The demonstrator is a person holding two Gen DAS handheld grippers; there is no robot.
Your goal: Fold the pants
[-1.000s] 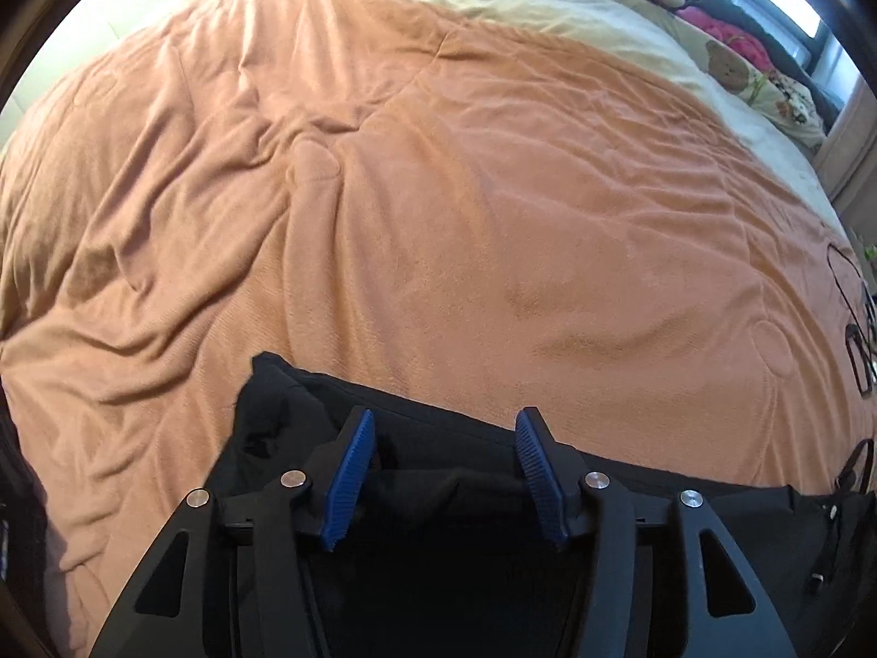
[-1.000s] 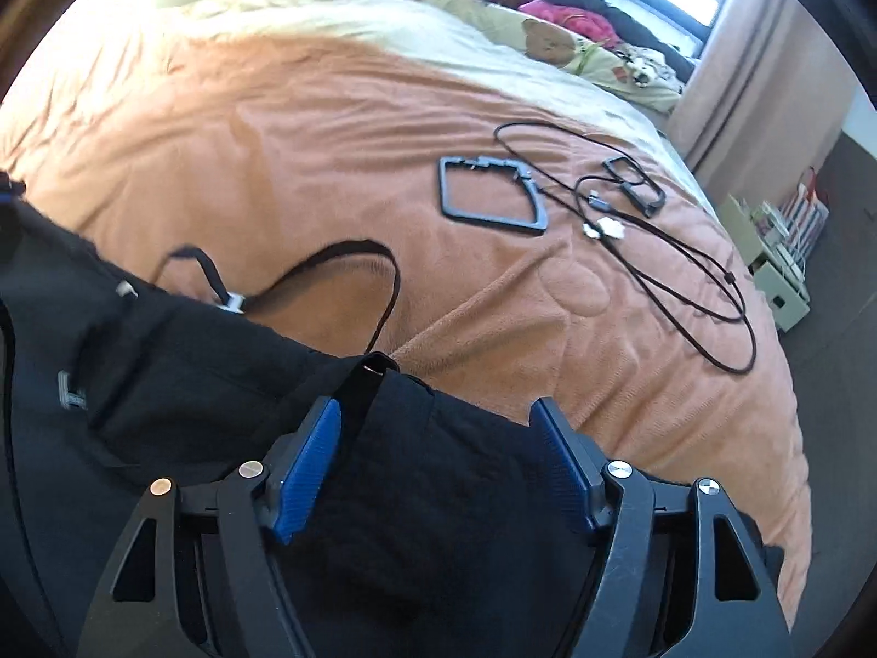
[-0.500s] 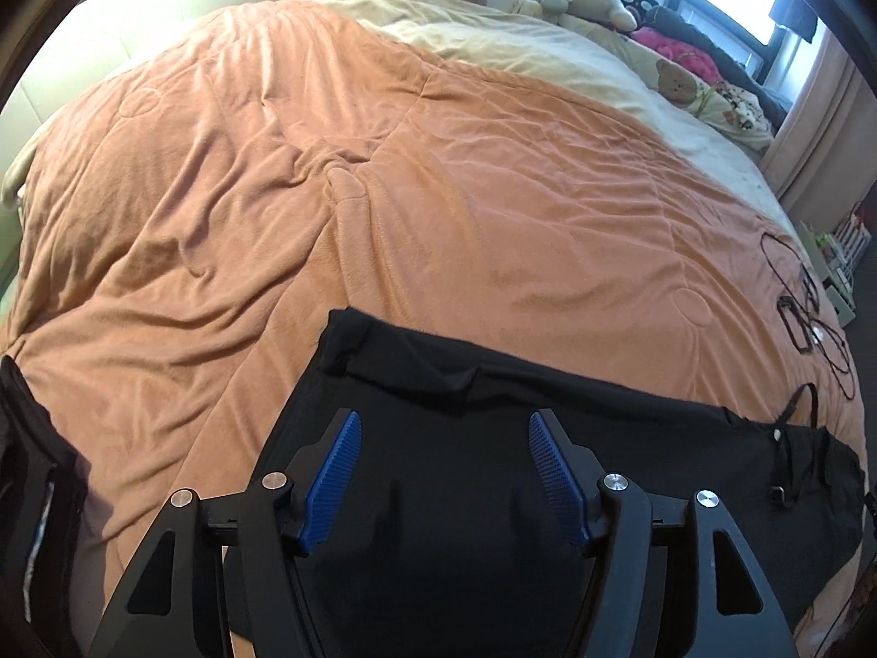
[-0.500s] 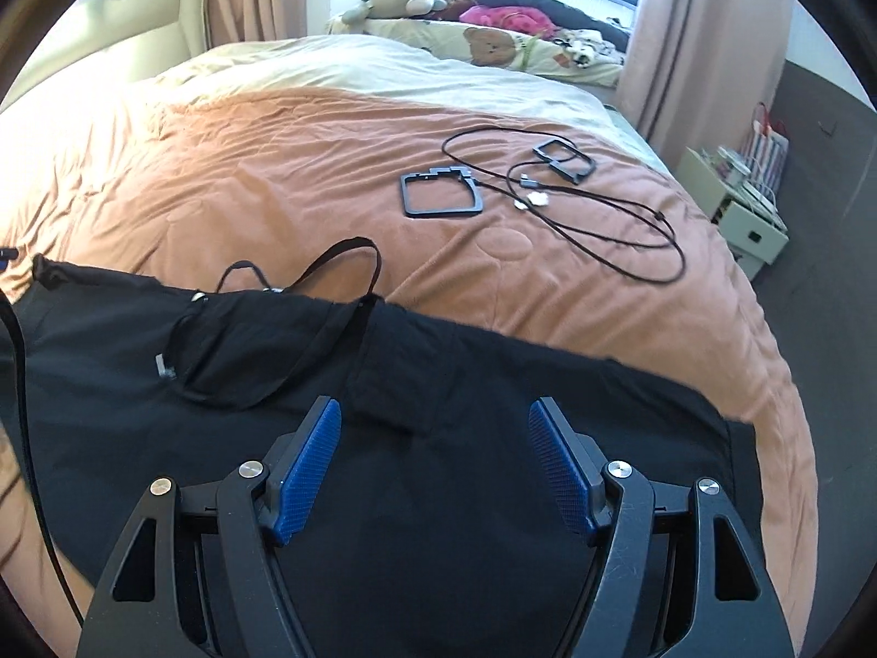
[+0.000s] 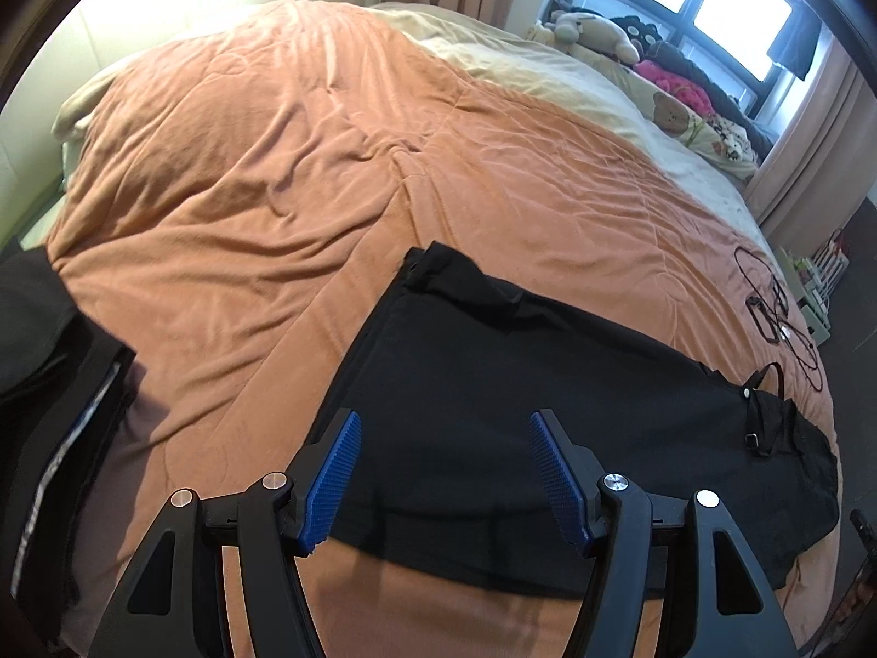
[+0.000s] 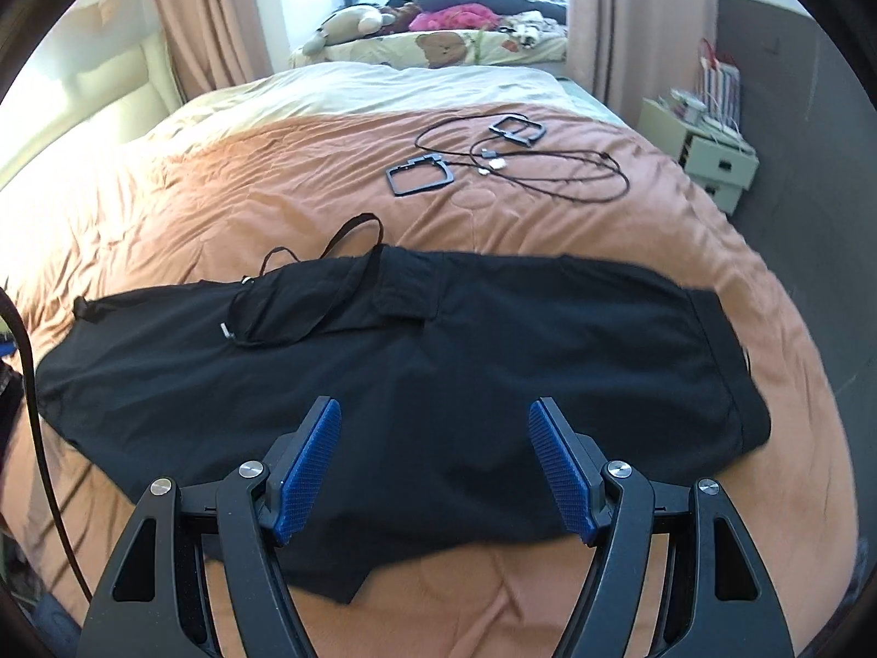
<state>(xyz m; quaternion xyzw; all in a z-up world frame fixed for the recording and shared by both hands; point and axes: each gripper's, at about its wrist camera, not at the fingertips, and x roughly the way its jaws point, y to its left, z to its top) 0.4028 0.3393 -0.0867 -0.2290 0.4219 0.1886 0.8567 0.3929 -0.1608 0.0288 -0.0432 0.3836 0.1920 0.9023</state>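
Black pants (image 5: 493,384) lie flat across the orange bedspread (image 5: 274,164), folded lengthwise, with a thin black strap (image 6: 351,236) looping off their far edge. In the right wrist view the pants (image 6: 438,340) span most of the width. My left gripper (image 5: 444,471) hovers above the pants' near edge, open, with nothing between its blue pads. My right gripper (image 6: 436,466) also hangs over the near edge of the pants, open and holding nothing.
Black cables (image 6: 548,170) and two black frames (image 6: 419,175) lie on the bedspread beyond the pants. Dark clothing (image 5: 49,384) is piled at the left bed edge. Soft toys (image 6: 351,22) and bedding sit by the window; a small drawer unit (image 6: 712,164) stands right of the bed.
Both grippers have pulled back and up from the pants, so more of the garment shows. The left jaws widened slightly and let go of the fabric; the pants now lie spread flat.
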